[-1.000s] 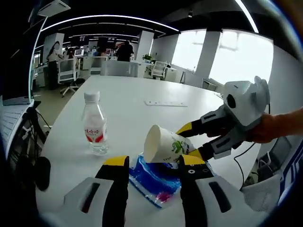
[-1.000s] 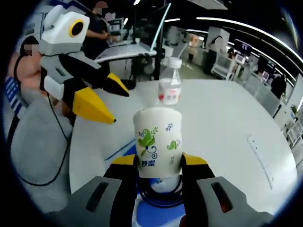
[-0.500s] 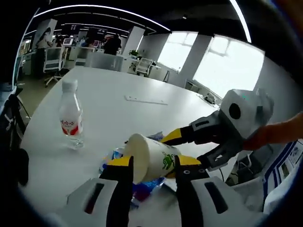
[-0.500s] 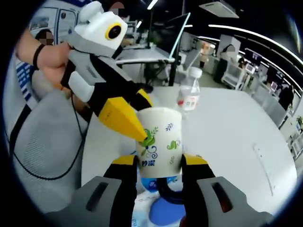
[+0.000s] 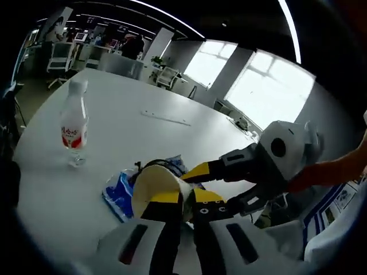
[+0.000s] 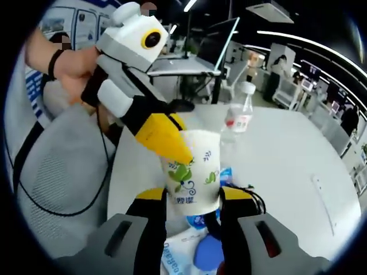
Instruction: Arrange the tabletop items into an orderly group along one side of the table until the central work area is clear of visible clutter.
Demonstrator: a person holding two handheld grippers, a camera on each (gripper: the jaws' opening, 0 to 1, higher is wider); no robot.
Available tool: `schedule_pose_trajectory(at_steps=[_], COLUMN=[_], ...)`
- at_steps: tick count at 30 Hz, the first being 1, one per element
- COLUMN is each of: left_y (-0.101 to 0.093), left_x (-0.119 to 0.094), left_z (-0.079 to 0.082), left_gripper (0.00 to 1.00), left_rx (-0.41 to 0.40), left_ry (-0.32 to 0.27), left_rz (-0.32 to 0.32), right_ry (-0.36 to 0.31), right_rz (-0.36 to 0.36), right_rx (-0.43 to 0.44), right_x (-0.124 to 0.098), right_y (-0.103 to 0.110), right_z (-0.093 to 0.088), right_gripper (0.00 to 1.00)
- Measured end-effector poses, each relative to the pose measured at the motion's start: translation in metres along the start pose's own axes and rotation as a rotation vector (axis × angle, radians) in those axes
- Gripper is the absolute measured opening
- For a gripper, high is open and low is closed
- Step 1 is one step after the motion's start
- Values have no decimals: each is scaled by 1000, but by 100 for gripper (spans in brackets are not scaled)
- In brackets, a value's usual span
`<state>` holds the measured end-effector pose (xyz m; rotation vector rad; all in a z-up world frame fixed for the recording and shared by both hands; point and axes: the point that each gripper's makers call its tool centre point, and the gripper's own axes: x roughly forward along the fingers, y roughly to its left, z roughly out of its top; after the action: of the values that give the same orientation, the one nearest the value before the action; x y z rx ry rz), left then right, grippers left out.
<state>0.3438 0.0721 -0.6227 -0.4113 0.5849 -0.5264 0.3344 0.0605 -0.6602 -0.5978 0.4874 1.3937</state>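
Holding a paper cup (image 6: 192, 172) between both tools, I read this as a handover above the near edge of the white table (image 5: 143, 132). On the far left stands the small water bottle (image 5: 73, 127), upright, red label, well apart from the rest. Just right of it, nearer me, a blue plastic packet (image 5: 121, 190) lies flat under the cup. My left gripper (image 5: 180, 200) has its jaws nearly together, pinching the cup's rim wall, one yellow tip inside the mouth. My right gripper (image 6: 192, 197) is clamped around the cup's base, jaws pressing both sides.

The cup looks thin, light and easily crushed; its wall already seems to dent slightly under the left tip. I would hold it low near the stiffer base or rolled rim, and gently. The packet should be limp and slippery, best nipped at a corner. The bottle is rigid but tall, so it may tip.

The table's edge runs close beneath my grippers, with chair backs beyond it. The far right of the table is wide and bare, apart from a flat strip (image 5: 166, 118).
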Motion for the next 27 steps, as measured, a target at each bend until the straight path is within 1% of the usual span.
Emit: schedule_pose_trajectory(at_steps=[1,2,6,10,13,15,17,20,27], left_y=[-3,-6,-9,-12,-12,-12,-10,-7,3], left_x=[1,2,4,4,7,7,7,7,7], left_z=[0,-1,-5,-4,-5,-3,-1,1,5], left_gripper=[0,0,0,0,0,0,0,0,0], left_rx=[-21,-13,45,101,146,147,148,152,165], left_ry=[-5,-3,16,36,58,53,47,44,51], left_rz=[-12,-10,10,25,40,43,48,59,84], right_ry=[-1,-1,4,-10,-6,5,25,33,15], right_rz=[-7,-9,-11,-20,-39,-42,-45,-46,-82], right_rx=[7,12,25,55,71,72,69,77,181], right_x=[0,0,1,0,-1,-2,-3,-6,-18], right_y=[0,0,2,3,1,0,1,2,-5], right_z=[0,0,-3,-3,-6,-9,-14,-21,-31], right_gripper=[33,33,33,33,32,32,36,39,45])
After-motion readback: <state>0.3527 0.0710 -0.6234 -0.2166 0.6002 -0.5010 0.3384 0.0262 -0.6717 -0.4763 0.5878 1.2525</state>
